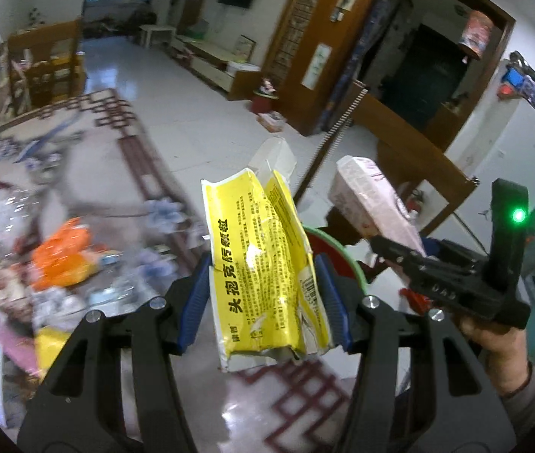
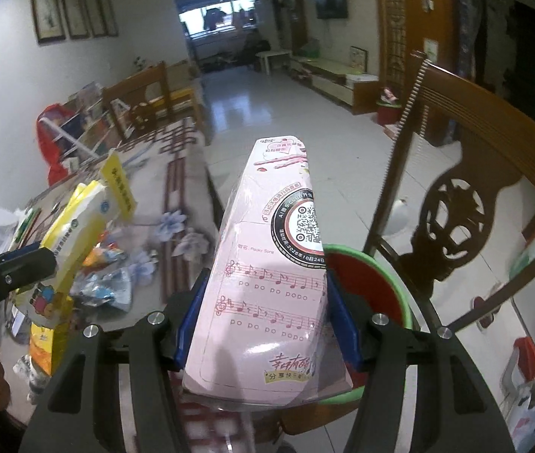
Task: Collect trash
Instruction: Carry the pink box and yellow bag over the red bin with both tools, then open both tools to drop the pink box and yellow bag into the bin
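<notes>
Left wrist: table clutter (image 1: pixel 59 256) blurred; bin (image 1: pixel 337 260) mostly hidden.

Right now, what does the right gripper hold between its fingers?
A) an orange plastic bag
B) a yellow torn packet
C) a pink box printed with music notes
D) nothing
C: in the right wrist view the right gripper is shut on the pink box, whose face shows music notes and a QR code.
</notes>
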`<state>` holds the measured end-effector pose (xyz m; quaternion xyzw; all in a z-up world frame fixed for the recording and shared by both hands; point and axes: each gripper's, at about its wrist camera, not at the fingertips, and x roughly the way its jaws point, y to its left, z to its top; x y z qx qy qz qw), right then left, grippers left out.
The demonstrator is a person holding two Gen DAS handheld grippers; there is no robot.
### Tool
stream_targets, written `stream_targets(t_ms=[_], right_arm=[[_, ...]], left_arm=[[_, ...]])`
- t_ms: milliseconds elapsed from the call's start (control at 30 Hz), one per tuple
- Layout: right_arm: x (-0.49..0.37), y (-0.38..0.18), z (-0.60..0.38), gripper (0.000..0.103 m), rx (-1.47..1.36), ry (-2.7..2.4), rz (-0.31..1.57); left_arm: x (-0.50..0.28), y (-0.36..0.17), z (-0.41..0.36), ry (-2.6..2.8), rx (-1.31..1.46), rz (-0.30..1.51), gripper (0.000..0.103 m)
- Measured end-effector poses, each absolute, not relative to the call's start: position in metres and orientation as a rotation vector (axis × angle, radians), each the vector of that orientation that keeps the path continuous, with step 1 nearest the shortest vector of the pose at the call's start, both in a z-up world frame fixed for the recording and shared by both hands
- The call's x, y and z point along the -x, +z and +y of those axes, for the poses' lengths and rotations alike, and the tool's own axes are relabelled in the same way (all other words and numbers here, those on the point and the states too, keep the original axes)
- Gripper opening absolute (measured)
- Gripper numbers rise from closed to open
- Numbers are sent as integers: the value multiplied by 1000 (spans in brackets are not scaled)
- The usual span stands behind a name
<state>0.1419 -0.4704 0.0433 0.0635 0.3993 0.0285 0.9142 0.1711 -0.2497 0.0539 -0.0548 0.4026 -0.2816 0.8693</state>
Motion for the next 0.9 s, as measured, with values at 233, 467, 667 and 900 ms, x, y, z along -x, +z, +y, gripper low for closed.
stream_targets(t_ms=[233,467,667,900], right_arm=[[-140,34,-502,57,-160,23,844],[-138,17,-527,57,-202,-7,883],[-140,12,-531,57,-215,-5,896],[-144,12,-529,59,-210,-13,897]], left_arm=[[-194,41,-292,-672,162,909,53],[-212,24,-326,-740,182,976,54],[-224,14,-347,-776,213,1022,56],[-235,11,-357,-775,205,1041,67]])
